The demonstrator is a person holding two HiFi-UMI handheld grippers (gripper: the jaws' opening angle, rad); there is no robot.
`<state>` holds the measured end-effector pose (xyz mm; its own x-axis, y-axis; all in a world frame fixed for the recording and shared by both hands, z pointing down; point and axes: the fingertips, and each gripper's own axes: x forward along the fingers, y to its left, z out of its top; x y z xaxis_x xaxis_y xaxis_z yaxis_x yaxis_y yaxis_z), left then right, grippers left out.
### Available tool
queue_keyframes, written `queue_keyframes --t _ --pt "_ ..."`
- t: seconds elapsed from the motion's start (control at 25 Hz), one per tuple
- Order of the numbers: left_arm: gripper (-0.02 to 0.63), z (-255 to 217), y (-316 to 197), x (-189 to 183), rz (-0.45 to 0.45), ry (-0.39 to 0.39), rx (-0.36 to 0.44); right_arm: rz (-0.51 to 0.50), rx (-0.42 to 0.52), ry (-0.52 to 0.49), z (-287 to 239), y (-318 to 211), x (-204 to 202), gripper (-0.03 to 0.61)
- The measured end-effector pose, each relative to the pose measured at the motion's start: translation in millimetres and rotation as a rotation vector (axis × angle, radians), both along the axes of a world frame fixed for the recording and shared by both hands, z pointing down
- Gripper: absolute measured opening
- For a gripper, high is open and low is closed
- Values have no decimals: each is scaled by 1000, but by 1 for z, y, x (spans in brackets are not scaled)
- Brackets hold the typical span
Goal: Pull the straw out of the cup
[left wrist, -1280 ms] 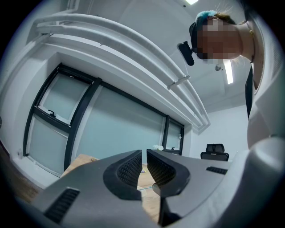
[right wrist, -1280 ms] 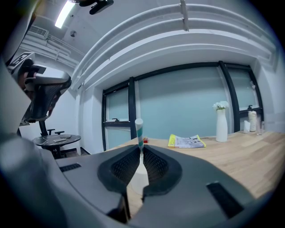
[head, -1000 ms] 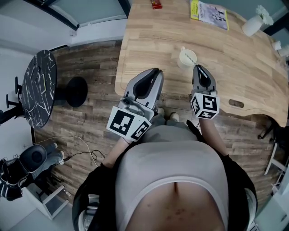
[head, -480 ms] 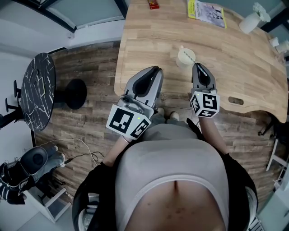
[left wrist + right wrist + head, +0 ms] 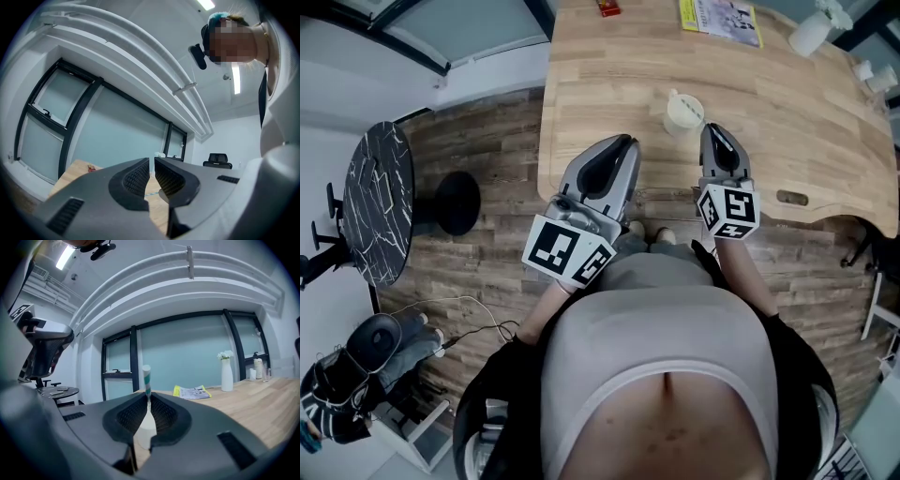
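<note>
White cup (image 5: 684, 112) still near right claw (image 5: 713, 130)

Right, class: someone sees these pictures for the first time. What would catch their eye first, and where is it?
Two grippers with black-and-white marker cubes fill the head view's middle: the left gripper and right gripper both reach over the near edge of the wooden table, jaws closed and empty. Just beyond the right one stands a white cup with a teal-striped straw upright in it.
</note>
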<state>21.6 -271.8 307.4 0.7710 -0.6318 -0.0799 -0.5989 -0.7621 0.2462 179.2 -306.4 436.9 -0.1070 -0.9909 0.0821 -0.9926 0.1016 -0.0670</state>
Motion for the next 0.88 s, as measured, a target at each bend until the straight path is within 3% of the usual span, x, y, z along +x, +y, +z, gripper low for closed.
queue_keyframes --t 0.88 --pt "22 18 -10 0 163 10 -27 126 38 -42 -10 9 -8 44"
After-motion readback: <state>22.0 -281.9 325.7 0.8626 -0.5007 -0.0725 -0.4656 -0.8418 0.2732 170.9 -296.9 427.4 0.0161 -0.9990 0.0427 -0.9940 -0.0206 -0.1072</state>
